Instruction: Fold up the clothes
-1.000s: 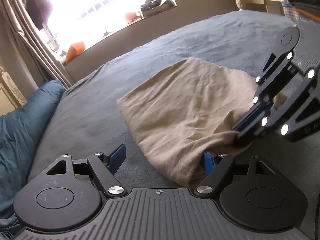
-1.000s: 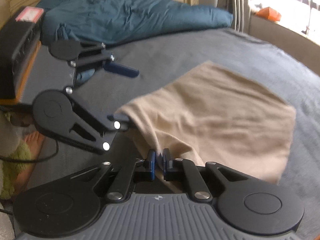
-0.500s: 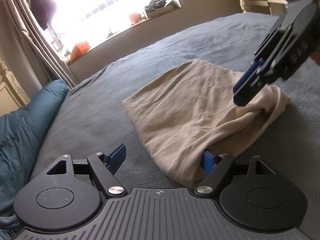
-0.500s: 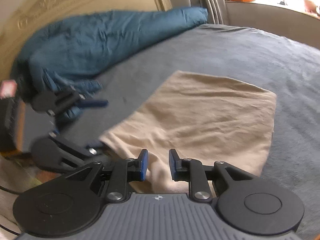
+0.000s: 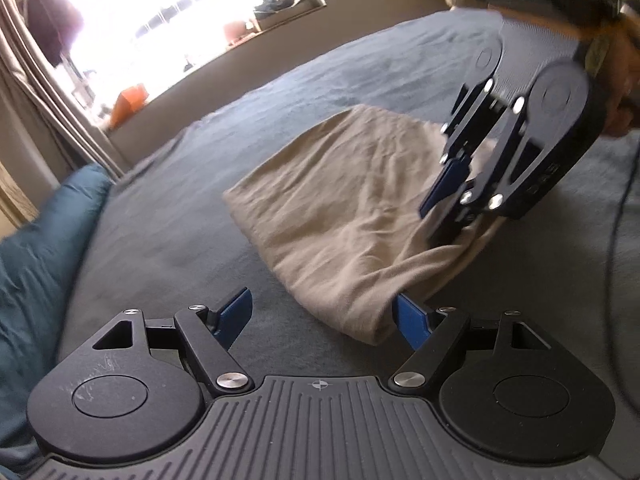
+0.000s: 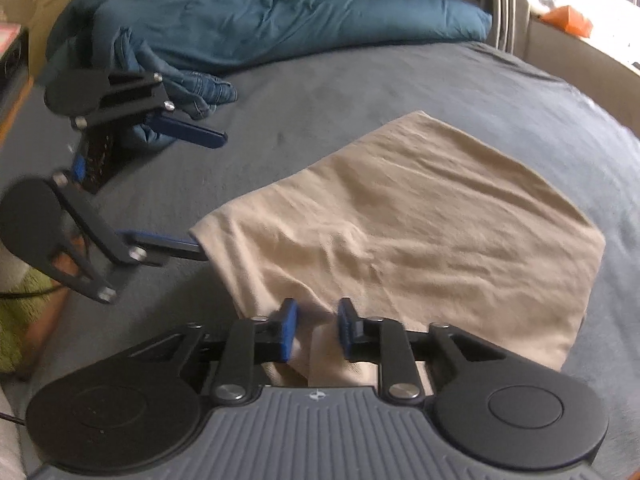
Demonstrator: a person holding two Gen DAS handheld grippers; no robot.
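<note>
A beige garment [image 5: 340, 208] lies folded flat on the dark grey bed [image 5: 180, 220]. My left gripper [image 5: 324, 316] is wide open at the garment's near corner, with its right finger [image 5: 412, 320] against the cloth edge. From the right wrist view the left gripper [image 6: 212, 196] shows one finger [image 6: 168, 246] touching that corner of the garment [image 6: 420, 220]. My right gripper [image 6: 318, 332] is open over the neighbouring edge, with a raised fold of cloth between its fingers. In the left wrist view the right gripper [image 5: 434, 224] points down onto the cloth.
A teal duvet [image 6: 260, 12] is heaped at the head of the bed [image 6: 360, 88], with blue jeans [image 6: 200, 88] bunched beside it. A bright window and sill [image 5: 180, 40] run along the far side. A hand [image 5: 624, 92] holds the right gripper.
The right gripper, shut on the garment edge a second ago, has opened, lifted off and come back down over that edge. The left gripper stays open at the corner.
</note>
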